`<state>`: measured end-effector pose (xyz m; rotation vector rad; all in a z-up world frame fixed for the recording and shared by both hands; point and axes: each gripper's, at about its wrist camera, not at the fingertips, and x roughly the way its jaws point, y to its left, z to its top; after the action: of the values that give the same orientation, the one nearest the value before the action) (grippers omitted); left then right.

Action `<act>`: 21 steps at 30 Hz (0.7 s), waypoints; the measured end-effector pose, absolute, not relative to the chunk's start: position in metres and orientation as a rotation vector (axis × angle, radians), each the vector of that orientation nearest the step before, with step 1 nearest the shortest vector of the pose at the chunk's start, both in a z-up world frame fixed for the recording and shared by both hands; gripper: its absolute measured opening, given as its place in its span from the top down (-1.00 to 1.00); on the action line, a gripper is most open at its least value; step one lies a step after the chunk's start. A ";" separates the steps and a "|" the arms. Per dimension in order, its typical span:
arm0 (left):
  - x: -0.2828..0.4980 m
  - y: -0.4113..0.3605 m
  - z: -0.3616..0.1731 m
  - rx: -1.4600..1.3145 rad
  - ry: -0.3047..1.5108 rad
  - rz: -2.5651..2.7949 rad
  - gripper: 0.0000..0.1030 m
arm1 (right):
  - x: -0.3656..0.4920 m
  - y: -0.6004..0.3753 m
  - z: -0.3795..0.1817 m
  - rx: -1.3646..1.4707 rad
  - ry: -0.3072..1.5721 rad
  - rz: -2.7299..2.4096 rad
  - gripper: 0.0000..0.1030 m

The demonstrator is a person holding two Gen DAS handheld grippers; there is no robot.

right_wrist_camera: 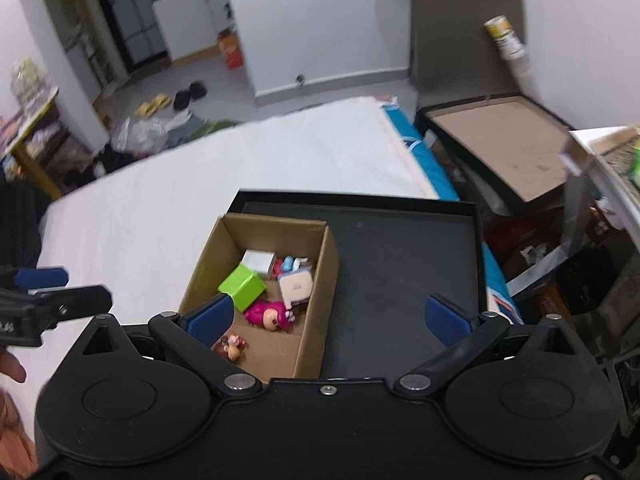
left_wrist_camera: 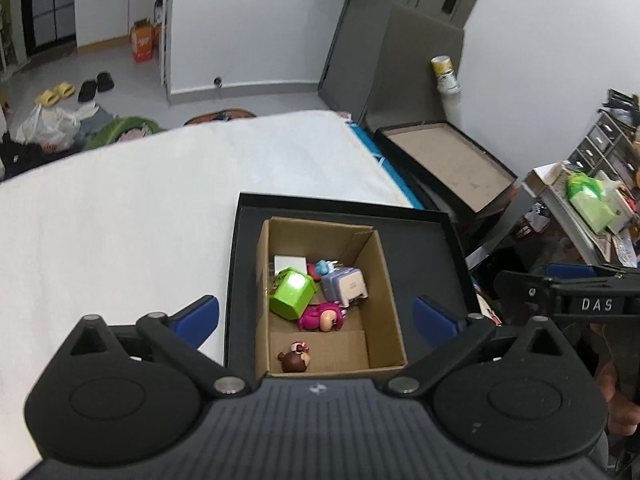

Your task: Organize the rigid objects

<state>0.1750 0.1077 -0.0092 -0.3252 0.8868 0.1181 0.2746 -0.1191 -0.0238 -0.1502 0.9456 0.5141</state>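
— Both grippers, left black gripper (left_wrist_camera: 316, 314) and right black gripper (right_wrist_camera: 330, 316), are spread wide with nothing between the blue pads.

— And the toys?

— In the brown cardboard box (left_wrist_camera: 384, 276) on the black shallow tray (left_wrist_camera: 436, 248): green plastic cube (left_wrist_camera: 291, 292), pink doll figurine (left_wrist_camera: 322, 317), brown bear figurine (left_wrist_camera: 295, 358).

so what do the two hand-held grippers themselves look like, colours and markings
Both match. The left hand-held gripper has a matte black ribbed plastic body, two round black discs, black linkage arms with silver pivot pins, and blue pads on its fingers. The right hand-held gripper is built the same, with blue pads; seen from the left wrist, its side bears white letters "DAS". No cables or sleeves show.
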 end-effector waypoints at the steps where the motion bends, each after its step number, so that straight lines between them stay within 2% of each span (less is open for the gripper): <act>1: 0.172 0.106 -0.006 -0.322 0.877 0.117 -0.99 | 0.271 -0.123 -0.020 -0.133 0.935 0.503 -1.00; 21: 0.107 0.079 0.058 -0.277 0.694 0.081 -0.99 | 0.204 -0.169 0.021 0.059 0.758 0.389 -1.00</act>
<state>0.1068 0.0787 0.0580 -0.2767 0.6943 0.0815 0.2043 -0.1686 0.0213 0.0594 0.7583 0.3886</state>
